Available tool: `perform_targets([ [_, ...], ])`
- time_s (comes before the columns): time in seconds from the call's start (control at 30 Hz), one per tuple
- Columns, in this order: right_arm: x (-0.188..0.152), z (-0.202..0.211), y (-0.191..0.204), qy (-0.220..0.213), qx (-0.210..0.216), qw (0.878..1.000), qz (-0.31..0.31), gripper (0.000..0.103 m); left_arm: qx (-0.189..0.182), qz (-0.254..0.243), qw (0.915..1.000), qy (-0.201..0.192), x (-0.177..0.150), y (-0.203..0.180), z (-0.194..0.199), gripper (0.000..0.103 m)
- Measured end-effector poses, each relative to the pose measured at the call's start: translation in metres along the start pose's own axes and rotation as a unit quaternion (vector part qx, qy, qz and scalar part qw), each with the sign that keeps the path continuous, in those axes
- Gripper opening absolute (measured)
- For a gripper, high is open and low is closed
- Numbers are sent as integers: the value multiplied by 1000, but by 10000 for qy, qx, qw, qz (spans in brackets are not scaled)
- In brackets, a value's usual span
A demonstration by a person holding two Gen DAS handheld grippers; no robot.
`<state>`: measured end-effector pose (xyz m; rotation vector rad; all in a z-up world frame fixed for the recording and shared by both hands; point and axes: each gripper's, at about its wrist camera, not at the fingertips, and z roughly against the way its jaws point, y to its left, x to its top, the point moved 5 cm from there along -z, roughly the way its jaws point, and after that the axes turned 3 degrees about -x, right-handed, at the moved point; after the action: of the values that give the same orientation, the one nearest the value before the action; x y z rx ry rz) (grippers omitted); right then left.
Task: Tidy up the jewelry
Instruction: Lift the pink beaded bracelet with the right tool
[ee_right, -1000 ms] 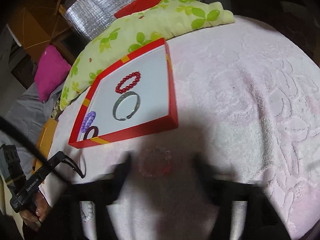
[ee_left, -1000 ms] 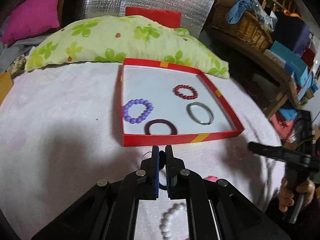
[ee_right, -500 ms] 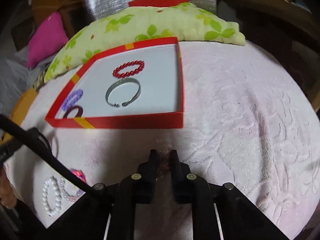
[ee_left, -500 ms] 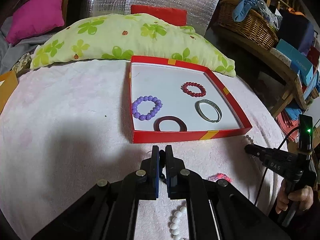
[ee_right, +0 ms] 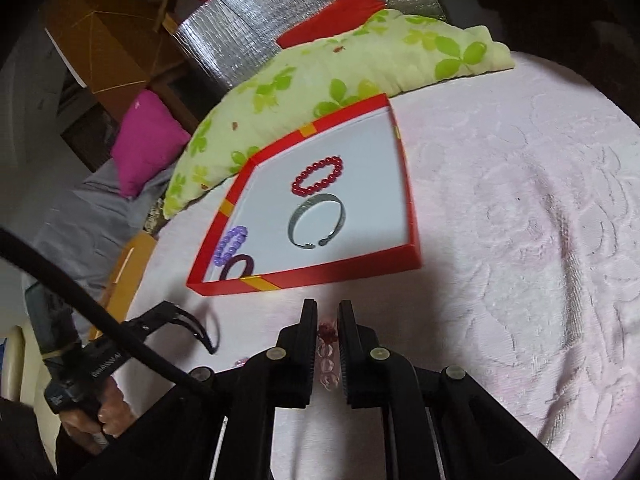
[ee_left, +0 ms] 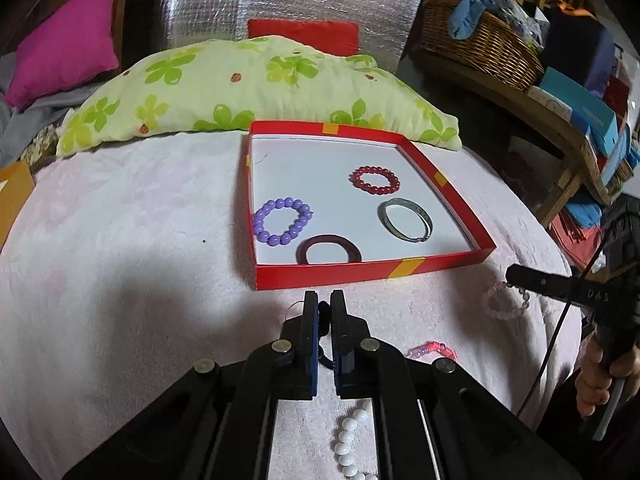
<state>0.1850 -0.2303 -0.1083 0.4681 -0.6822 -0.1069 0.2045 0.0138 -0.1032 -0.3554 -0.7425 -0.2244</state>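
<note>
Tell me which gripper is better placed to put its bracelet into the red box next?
Probably the left gripper: shut on a thin dark bracelet, it points straight at the red box. The right gripper, shut on a clear pink bracelet, looks farther off to the side.

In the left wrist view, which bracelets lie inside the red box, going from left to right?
Purple bead bracelet → dark maroon bangle → red bead bracelet → silver bangle, all inside the red box.

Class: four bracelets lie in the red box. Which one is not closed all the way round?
The silver metal bangle: its band has a gap; the others are closed rings.
</note>
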Motion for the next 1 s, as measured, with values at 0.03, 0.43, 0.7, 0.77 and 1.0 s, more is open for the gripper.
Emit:
perform_targets([
  [0.03,0,1,1,-6,32,10000,4,11,-9,-32,10000,-11,0,-1,0,6],
  [0.43,4,12,-16,-87,209,9994,-261,11,34,44,10000,17,-1,3,-2,6],
  [0.7,0,1,-31,315,-344,9984,-315,48,51,-24,10000,70,-3,0,-5,6],
  [0.77,-5,-2,-30,381,-459,9981,-178,74,38,-6,10000,68,-3,0,-4,6],
  [1.0,-22,-23,-21,591,-1087,9892,789,43,33,-6,9999,123,-4,0,-6,6],
])
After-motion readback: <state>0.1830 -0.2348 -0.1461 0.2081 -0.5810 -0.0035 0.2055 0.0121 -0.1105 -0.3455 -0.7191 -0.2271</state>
